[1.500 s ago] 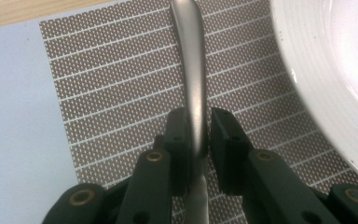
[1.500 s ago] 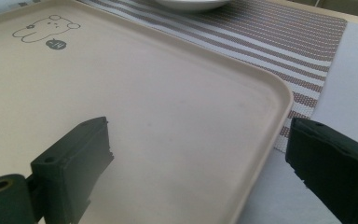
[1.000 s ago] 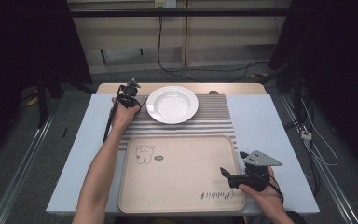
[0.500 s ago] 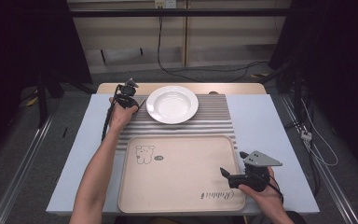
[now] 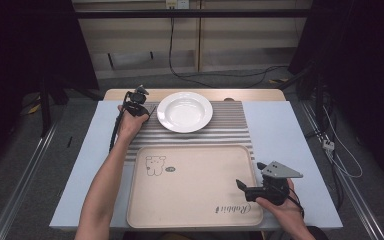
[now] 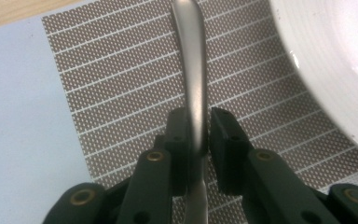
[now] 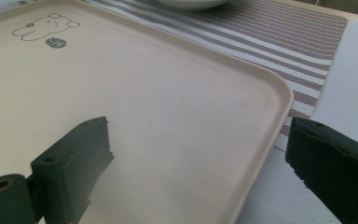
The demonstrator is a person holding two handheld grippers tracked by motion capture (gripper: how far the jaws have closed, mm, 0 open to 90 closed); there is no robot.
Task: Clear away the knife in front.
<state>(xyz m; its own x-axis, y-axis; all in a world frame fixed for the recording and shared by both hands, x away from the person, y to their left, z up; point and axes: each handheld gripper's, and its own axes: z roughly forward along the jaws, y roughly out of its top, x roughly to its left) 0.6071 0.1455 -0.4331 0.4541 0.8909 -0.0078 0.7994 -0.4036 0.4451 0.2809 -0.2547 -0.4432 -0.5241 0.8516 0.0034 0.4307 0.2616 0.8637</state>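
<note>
**Pinching a metal utensil handle just left of the plate**

Lying on the striped placemat (image 5: 230, 130) just left of the white plate (image 5: 184, 111): a slim metal utensil (image 6: 191, 60), handle running up between the left gripper (image 6: 198, 135) fingers (image 6: 179, 140). Pads set against both flanks of the handle, jaws just now easing a little wider, metal between them and seemingly pinched yet.

Likely to handle as stiff, light and slick: polished steel, narrow and curved, apt to swivel or slide in a loose pinch. Best taken across the flat of the handle, well short of the end, pads square to its sides. Worth keeping clear of the plate, glazed, breakable and close by on the right.

Nearer than the plate: a beige tray (image 5: 195, 200) with a bear drawing. Over its right rim, well away from the plate, the right gripper (image 7: 196, 154), jaws spread wide, nothing between them.

Hard to make out: the working end of the utensil, cut off at the top of the left gripper view, so spoon or fork not told; in the high view, almost wholly covered by hand and gripper. Whether the handle rests on the mat or hangs just above it, not clear either.
</note>
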